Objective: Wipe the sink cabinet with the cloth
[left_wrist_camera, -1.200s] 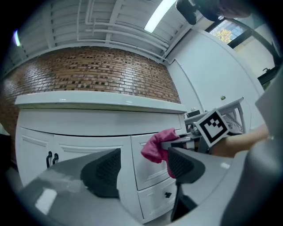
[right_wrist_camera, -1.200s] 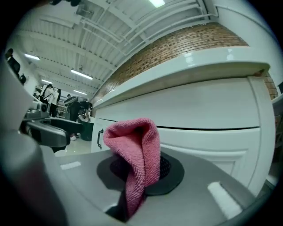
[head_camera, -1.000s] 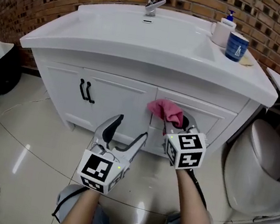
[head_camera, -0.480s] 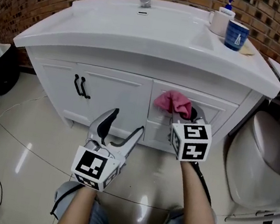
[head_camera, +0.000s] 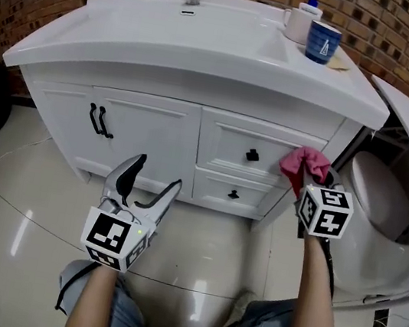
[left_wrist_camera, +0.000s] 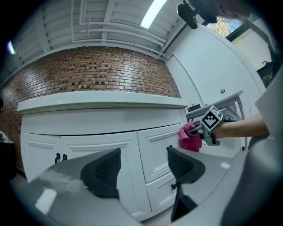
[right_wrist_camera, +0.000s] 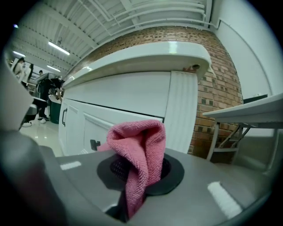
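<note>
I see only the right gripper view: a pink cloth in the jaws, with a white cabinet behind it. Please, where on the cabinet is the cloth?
Observer: The head view shows the cloth at the right end of the upper drawer, by the corner.
Operator: And the other gripper, does it hold something?
Observer: No. The left gripper has its jaws apart with nothing between them.
Operator: Is anything standing up on top?
Observer: Yes, a blue cup stands at the back right of the sink top.
</note>
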